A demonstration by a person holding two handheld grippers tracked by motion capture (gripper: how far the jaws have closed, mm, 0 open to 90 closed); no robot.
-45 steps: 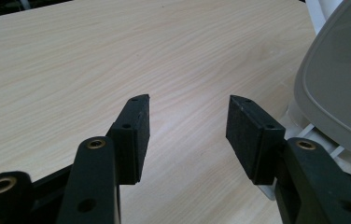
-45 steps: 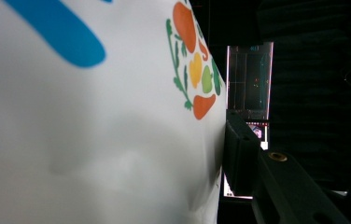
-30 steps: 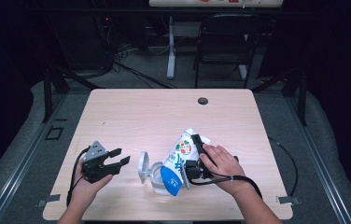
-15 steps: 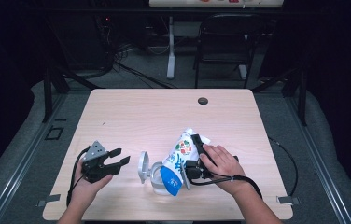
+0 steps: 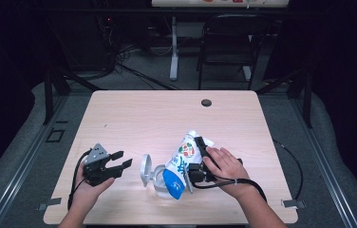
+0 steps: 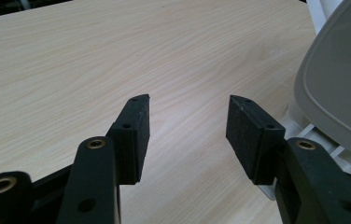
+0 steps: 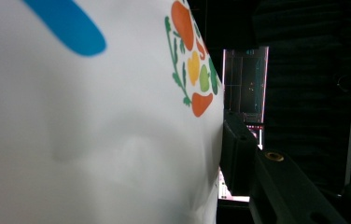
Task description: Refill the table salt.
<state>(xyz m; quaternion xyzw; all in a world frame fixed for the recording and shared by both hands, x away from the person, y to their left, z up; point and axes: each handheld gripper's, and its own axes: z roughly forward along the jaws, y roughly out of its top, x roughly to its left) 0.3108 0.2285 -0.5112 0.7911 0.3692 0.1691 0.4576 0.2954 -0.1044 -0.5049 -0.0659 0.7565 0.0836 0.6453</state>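
a: so, what has changed over the last second?

b: practically nothing. both hands sit where they sat. the right gripper point(image 5: 196, 159) is clamped across the white printed pouch point(image 5: 181, 161), jaws partly closed with the bag between them; its own view shows one pad point(image 7: 237, 154) pressed into the pouch wall.

a: and the left gripper point(image 5: 119, 160)?

b: open, nothing between the pads (bare table point(image 6: 117, 56) under them), parked just left of the clear container point(image 5: 160, 183) with its grey lid point(image 5: 145, 169) flipped up.

a: meaning?

b: a pause, in my judgement. the pouch leans, blue end down, over the container near the table's front edge; pouring seems set up, not advancing.
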